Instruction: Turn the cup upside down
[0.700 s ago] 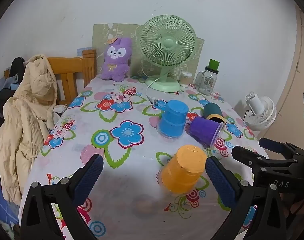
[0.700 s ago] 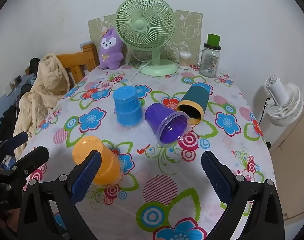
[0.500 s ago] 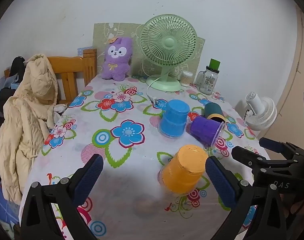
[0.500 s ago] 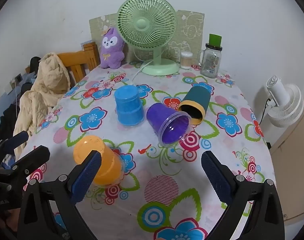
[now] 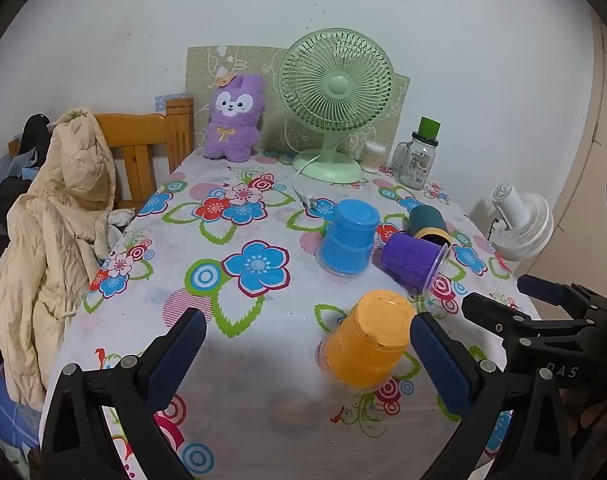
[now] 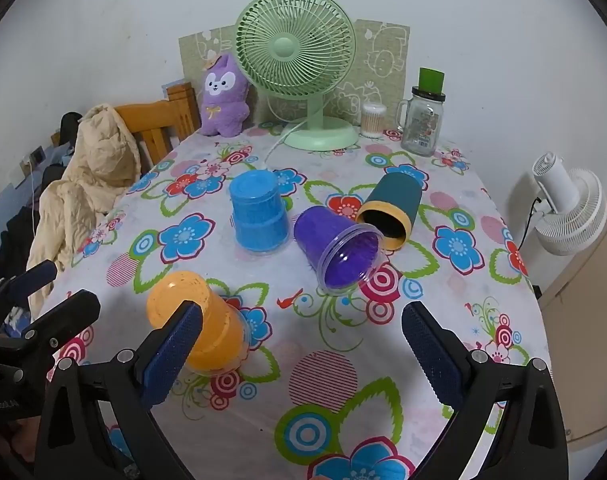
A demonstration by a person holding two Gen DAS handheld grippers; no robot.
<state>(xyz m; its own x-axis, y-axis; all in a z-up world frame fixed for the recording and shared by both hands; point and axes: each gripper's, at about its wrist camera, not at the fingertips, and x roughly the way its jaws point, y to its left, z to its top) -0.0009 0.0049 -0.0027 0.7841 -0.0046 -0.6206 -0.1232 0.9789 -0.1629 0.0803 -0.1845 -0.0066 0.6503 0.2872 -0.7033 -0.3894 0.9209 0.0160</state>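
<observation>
Left gripper [image 5: 307, 354] and right gripper [image 6: 303, 350], both level above the table edge, side by side and pointing forward. Each has its blue-padded fingers [image 6: 431, 350] spread wide, with nothing between them.

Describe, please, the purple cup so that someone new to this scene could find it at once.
Start at the green desk fan at the far edge of the floral tablecloth and come toward the camera, to the cluster of cups. The purple cup lies on its side between the upside-down blue cup and the teal cup; its clear rim faces the camera.
</observation>
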